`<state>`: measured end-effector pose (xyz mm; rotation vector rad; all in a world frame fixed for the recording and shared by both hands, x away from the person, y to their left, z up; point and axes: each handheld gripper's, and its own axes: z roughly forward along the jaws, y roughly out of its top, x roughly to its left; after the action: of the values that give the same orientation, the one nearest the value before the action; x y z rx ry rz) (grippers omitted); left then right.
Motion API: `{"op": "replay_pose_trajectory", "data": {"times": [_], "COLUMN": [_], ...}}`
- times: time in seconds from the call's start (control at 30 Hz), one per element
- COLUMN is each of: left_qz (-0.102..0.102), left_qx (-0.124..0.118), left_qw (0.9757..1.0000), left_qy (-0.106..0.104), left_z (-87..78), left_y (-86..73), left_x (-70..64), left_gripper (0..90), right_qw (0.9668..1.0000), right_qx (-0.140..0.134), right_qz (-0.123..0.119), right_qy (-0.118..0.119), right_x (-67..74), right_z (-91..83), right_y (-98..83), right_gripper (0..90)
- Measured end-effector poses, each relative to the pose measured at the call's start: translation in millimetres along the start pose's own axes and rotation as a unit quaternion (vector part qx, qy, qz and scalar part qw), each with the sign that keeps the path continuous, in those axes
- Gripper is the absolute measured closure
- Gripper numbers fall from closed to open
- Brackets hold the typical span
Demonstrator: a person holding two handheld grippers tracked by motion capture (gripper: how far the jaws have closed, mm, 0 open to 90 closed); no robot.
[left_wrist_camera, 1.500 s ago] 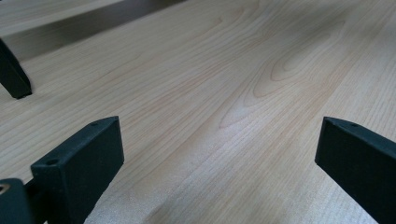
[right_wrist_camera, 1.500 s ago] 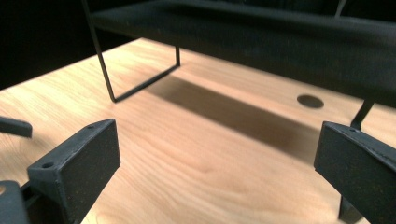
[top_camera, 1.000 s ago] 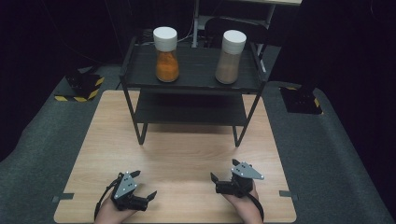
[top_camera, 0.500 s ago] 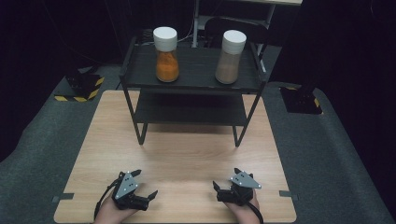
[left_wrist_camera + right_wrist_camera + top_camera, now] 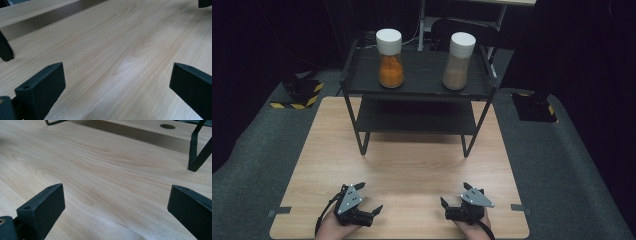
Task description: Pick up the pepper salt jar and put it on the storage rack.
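Along the lower edge of the high view, the left gripper (image 5: 368, 199) and right gripper (image 5: 455, 196) are held low over the wooden table (image 5: 422, 165), jaws apart, with an orange-filled jar (image 5: 390, 57) and a brown-filled jar (image 5: 458, 60) stood on the black shelf rack (image 5: 417, 87) at upper centre.

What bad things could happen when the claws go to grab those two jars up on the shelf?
1. The orange jar and the brown jar are tall and narrow, so a bump from a claw could tip one over.
2. Both stand high on the black shelf's top level; a knocked jar might fall to the wooden table.
3. The left claw and right claw are open and far away, so a long reach may clip the shelf frame.
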<state>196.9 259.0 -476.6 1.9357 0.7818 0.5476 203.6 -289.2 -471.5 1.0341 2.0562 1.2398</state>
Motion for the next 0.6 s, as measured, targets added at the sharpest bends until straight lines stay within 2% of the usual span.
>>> {"op": "replay_pose_trajectory", "data": {"times": [0.33, 0.6], "left_qz": [0.005, -0.001], "left_qx": [0.013, 0.017], "left_qw": [0.9999, 0.9998], "left_qy": [0.000, 0.006], "left_z": [-0.3, 0.0], "left_y": [3.2, 4.3], "left_x": [0.1, -0.7], "left_gripper": [1.4, 1.5], "right_qw": [1.0000, 1.0000], "right_qx": [0.001, -0.002], "right_qz": [0.003, 0.003], "right_qy": [-0.004, 0.000], "right_x": [1.1, 0.0], "right_z": [0.0, -0.9], "right_y": [0.2, -1.0], "right_gripper": [0.7, 0.7]}}
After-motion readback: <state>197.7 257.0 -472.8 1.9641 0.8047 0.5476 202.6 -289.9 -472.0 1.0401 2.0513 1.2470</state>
